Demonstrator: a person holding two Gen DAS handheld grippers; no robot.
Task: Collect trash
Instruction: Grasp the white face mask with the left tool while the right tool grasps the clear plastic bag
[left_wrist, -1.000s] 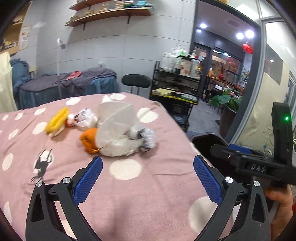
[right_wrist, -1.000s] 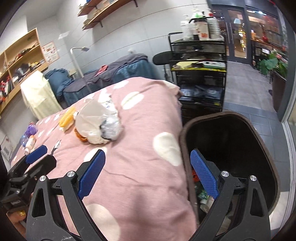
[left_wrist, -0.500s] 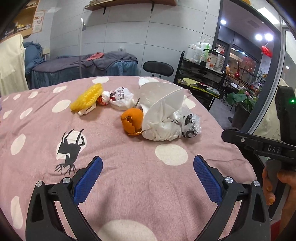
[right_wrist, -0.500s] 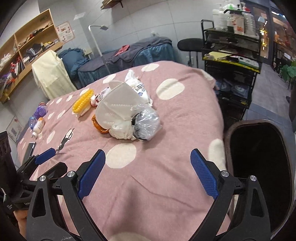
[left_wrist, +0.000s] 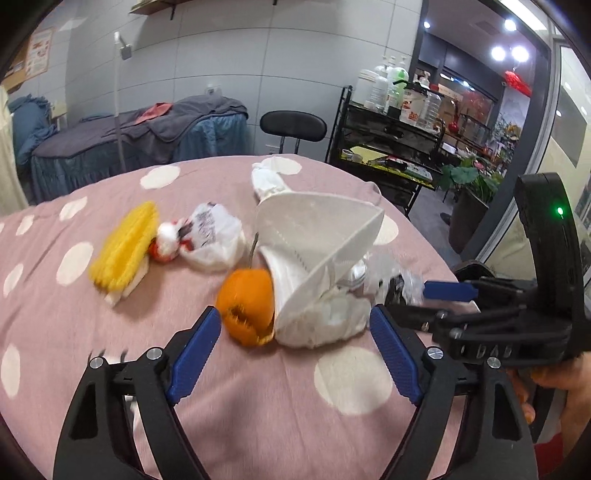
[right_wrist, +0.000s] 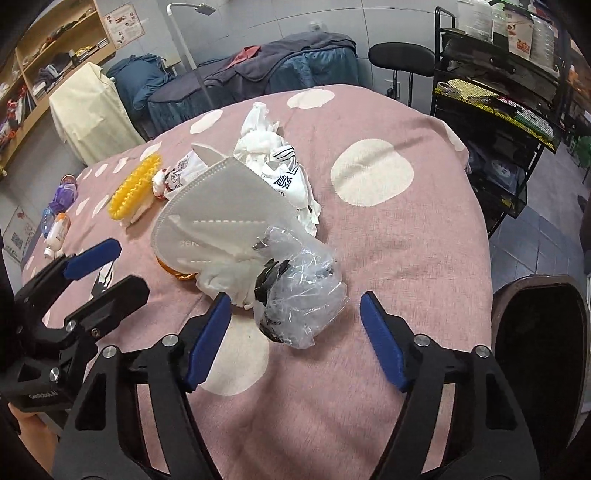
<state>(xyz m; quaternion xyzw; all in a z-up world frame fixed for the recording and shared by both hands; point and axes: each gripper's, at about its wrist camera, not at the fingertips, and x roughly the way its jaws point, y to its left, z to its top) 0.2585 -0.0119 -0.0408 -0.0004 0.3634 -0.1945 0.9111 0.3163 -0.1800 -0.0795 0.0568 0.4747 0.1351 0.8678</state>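
Note:
A trash pile lies on the pink dotted bedspread (left_wrist: 258, 413): a white face mask (left_wrist: 317, 243) (right_wrist: 221, 221), an orange peel (left_wrist: 247, 302), crumpled white tissue (left_wrist: 325, 321), a crumpled clear plastic bag (right_wrist: 299, 299) (left_wrist: 391, 280), a printed white wrapper (left_wrist: 214, 236) (right_wrist: 284, 177) and a yellow ribbed piece (left_wrist: 122, 247) (right_wrist: 136, 184). My left gripper (left_wrist: 295, 365) is open, just short of the peel and mask. My right gripper (right_wrist: 295, 339) is open, its fingertips either side of the clear plastic bag. Each gripper shows in the other's view (left_wrist: 450, 291) (right_wrist: 92, 258).
A dark trash bin (right_wrist: 539, 339) stands off the bed's right edge. Small bottles (right_wrist: 59, 218) lie at the bed's far left. A black wire shelf cart (right_wrist: 498, 92), a black stool (left_wrist: 293, 127) and a covered massage bed (left_wrist: 129, 136) stand beyond.
Both grippers have moved forward to the trash pile, which now looms larger. The right gripper has swung from the bin to the clear plastic bag. Both stay open.

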